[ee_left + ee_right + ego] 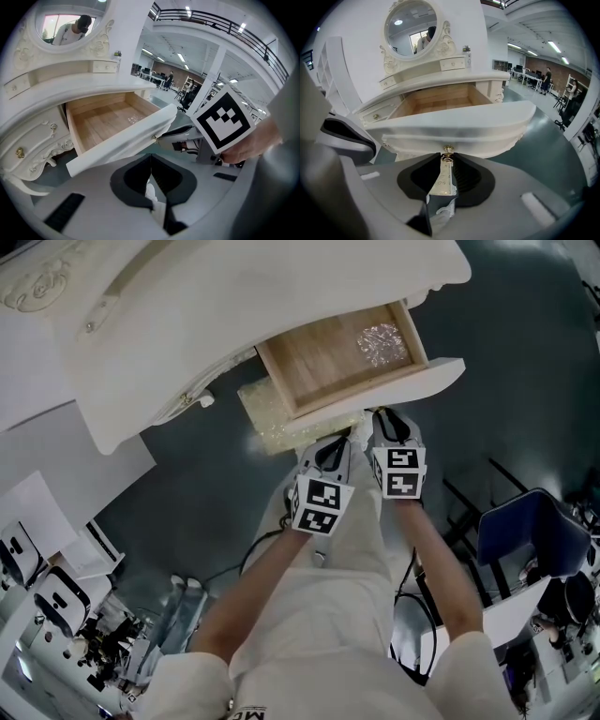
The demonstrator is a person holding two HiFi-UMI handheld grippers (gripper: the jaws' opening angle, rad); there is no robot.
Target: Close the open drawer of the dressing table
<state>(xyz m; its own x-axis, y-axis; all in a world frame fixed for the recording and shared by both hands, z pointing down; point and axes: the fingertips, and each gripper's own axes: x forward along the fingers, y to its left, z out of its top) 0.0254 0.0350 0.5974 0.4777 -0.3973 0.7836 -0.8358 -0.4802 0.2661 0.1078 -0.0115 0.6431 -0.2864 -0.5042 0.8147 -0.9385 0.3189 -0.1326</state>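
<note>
**Clerk:** What is standing where?

**Inspector:** The dressing table [150, 362] is filling the upper left of the head view. Its drawer [328, 357] is standing well out from under the worktop [281, 287], towards the upper right of centre. The wooden bottom is showing in full. The white drawer front [459, 124] is lying across the middle of the right gripper view.

**Clerk:** And the tongs?

**Inspector:** The right tongs [448, 157] are pressing narrowly on the small drop pull [444, 178], which is hanging under the brass knob at the centre of the front. The left tongs [150, 157] are closed tip to tip on nothing. They are waiting just below the front's lower edge, and I cannot tell whether they are touching it.

**Clerk:** Anything inside the drawer?

**Inspector:** A crumpled shiny scrap [382, 343] is lying at the back right of the drawer.

**Clerk:** Which step is in hand?

**Inspector:** I am judging that the grip on the pull is taken and the push is not yet begun.

**Clerk:** What is the next move calling for?

**Inspector:** It is calling for a straight, level push towards the upper left of the head view. The front needs keeping square so that the drawer is not jamming. As I read it, the pull is hanging loose, so pressure would be better placed on the front itself.
</note>
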